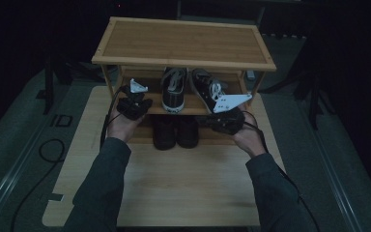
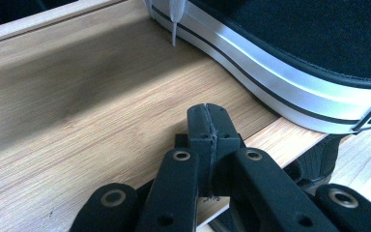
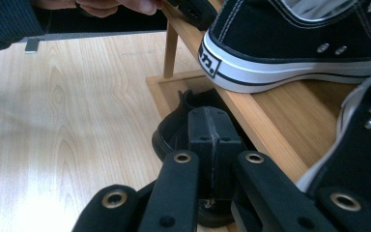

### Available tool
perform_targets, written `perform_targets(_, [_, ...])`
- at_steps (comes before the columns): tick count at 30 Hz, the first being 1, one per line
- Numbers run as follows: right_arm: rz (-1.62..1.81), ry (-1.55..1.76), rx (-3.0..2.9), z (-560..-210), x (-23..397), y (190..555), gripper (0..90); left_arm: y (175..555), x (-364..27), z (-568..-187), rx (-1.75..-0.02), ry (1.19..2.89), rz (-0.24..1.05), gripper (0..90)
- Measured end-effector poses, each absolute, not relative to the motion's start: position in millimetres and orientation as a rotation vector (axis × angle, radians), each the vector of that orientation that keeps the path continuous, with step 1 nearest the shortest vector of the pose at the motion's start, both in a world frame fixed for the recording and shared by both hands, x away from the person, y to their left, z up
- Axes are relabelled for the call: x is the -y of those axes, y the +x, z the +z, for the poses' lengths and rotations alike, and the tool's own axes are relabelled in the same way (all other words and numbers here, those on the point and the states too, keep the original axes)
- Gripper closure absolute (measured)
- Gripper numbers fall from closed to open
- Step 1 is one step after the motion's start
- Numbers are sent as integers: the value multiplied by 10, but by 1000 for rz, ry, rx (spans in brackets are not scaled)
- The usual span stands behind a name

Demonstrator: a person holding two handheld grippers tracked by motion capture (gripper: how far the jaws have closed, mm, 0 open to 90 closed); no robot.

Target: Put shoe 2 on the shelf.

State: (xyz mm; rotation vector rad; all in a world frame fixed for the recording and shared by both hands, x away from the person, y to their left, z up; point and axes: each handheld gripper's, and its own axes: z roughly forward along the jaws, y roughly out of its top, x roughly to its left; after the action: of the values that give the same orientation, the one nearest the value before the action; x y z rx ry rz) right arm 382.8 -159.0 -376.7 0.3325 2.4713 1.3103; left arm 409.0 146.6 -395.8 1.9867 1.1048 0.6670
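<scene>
Your left hand-held gripper (image 2: 207,126) sits at the front edge of the middle shelf (image 1: 193,104) of the wooden shoe rack (image 1: 183,43); its jaws are pressed fully together with nothing between them. Just to its right on that shelf is a black canvas sneaker with a white sole (image 2: 290,72), heel toward you; a lace tip (image 2: 174,29) hangs down beside it.

Your right hand-held gripper (image 3: 207,128) is at the same shelf's front edge on the right, jaws likewise closed and empty. A second sneaker (image 1: 207,89) lies tilted on the shelf beside it.

A pair of dark shoes (image 1: 176,133) stands on the bottom level, below and between both grippers. The rack stands on the bench (image 1: 183,188).
</scene>
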Motion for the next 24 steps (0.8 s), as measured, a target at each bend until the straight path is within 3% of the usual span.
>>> perform_targets(24, [1256, 350, -2503, -3740, 1998, 3775, 900, 4085, -1424, -3945, -1092, 2012, 701, 900])
